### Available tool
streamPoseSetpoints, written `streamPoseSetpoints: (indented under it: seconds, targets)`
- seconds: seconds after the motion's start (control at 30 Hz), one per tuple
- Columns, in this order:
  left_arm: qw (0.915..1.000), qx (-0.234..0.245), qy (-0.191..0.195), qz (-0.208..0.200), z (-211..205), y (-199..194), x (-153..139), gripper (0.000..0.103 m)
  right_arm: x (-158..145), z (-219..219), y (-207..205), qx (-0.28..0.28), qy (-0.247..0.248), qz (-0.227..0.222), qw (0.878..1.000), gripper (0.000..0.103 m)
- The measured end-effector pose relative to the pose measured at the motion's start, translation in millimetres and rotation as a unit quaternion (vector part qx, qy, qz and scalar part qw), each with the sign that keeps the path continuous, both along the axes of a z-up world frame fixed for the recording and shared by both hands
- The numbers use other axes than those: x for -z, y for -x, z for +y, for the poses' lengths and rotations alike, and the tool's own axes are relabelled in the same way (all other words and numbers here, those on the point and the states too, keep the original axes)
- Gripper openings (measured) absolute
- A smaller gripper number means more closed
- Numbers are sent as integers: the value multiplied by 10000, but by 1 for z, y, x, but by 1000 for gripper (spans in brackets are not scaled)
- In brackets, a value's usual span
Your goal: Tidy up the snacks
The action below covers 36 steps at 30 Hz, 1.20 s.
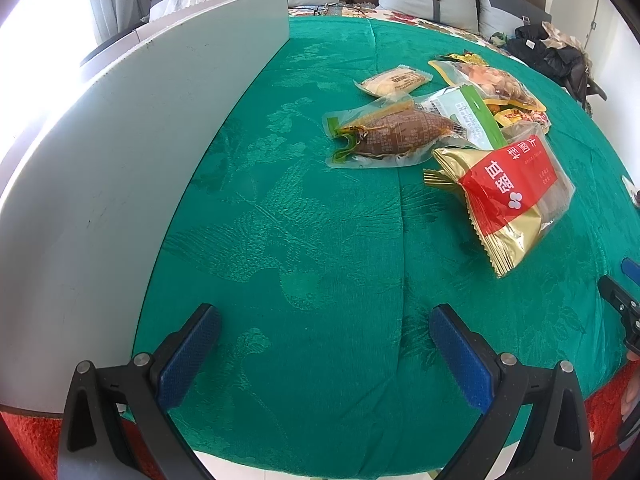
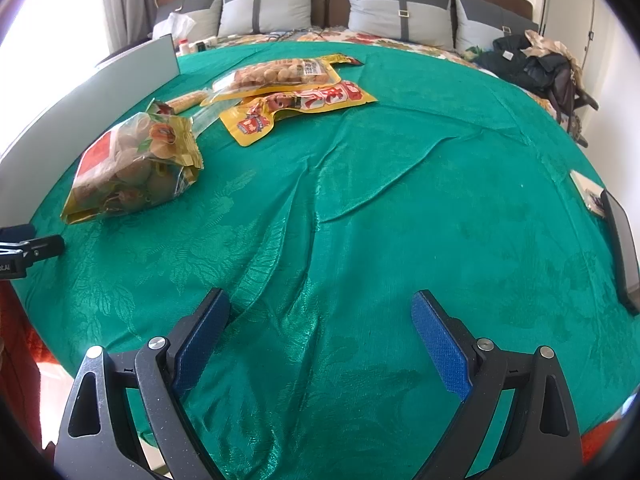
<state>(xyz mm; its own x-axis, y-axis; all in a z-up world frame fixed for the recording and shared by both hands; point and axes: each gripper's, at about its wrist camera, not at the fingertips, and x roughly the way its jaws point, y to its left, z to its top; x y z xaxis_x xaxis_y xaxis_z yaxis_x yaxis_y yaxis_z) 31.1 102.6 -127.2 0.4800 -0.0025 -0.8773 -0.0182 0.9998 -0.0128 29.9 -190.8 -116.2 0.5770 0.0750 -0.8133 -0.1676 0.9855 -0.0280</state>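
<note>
Left wrist view: left gripper [image 1: 324, 344] spread wide, empty, hovering over green cloth [image 1: 304, 240]; snack packets [image 1: 440, 128] heaped far right, beside white board [image 1: 120, 160], awaiting sorting. Right gripper [image 2: 320, 328] likewise agape, holding nothing, presumably ready for first pick.

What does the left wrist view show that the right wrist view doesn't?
Only the left wrist view shows the vacuum-packed brown snack and the green-and-white pouch behind it. Only the right wrist view shows the yellow and red packet lying flat and the dark flat device at the right edge. Both show the gold and red bag, the grey board and open, empty tools.
</note>
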Motion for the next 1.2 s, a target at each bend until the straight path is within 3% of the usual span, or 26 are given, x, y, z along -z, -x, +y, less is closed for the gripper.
streamPoseSetpoints:
  seconds: [0.2, 0.3, 0.37, 0.53, 0.7, 0.73, 0.8, 0.97, 1.1, 1.2]
  targets:
    - [10000, 19, -1, -32, 0, 1, 0, 103, -6, 3, -7, -161, -136, 304, 9993, 93]
    - [9999, -7, -10, -108, -2, 2, 1, 103, -25, 21, -7, -248, -542, 76, 9982, 93]
    - [9998, 7, -18, -196, -2, 4, 1, 103, -44, 49, -10, -599, -619, -214, 9961, 93]
    - [9995, 85, -17, -317, -2, 5, 1, 103, -74, 137, -36, -1268, -361, -632, 9892, 93]
    - [9993, 171, -9, -324, -1, 6, 1, 103, -35, 186, -61, -1803, 447, -211, 9824, 93]
    - [9993, 181, -7, -314, 0, 6, 1, 103, -26, 184, -60, -1837, 754, -227, 9798, 93]
    - [9994, 190, -5, -305, 1, 7, 1, 103, -21, 161, -53, -1909, 879, -479, 9765, 93]
    - [9992, 90, -12, -380, -2, 3, 1, 103, -26, 76, -50, -1021, 1487, -622, 9816, 93]
    - [9990, 109, -11, -445, -3, -1, 2, 103, -47, 14, -29, -298, 697, -764, 9942, 93]
    - [9989, 114, -8, -462, -3, -1, 2, 103, -42, -16, -13, 255, 54, -666, 9974, 93]
